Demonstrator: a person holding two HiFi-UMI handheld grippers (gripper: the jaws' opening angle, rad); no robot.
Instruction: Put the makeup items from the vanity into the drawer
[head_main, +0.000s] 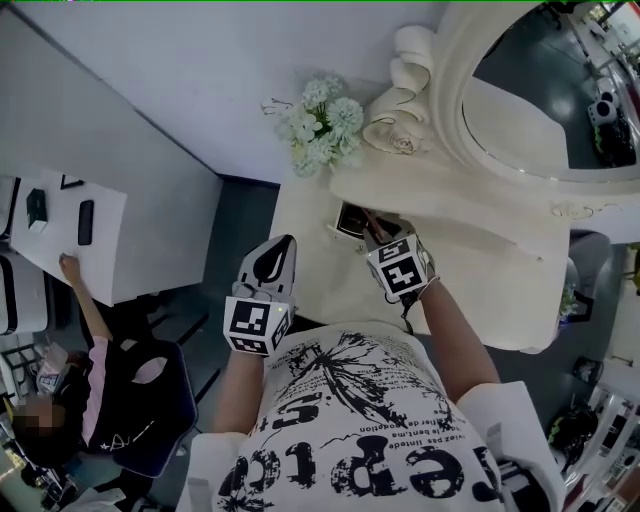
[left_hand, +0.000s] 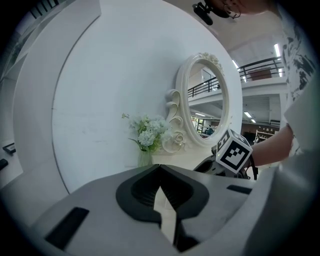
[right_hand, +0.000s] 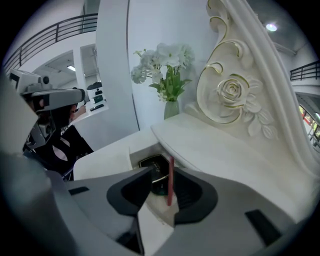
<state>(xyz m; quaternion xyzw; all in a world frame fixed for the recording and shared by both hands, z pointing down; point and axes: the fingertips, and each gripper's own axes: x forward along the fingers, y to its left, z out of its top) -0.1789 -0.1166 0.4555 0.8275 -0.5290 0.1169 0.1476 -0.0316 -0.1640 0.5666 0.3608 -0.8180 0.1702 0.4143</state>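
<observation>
My right gripper hangs over the open drawer at the vanity's left front. In the right gripper view a thin red makeup pencil stands upright between the jaws of the right gripper. It lies against the right jaw, with a gap to the left jaw, so the jaws are open. Below it a dark compact lies in the drawer. My left gripper is held off the vanity's left edge, shut and empty. In its own view the left gripper points toward the mirror.
The cream vanity top carries an oval mirror with a carved rose frame and a vase of white flowers. A white wall stands behind. At the left a seated person reaches to a white table.
</observation>
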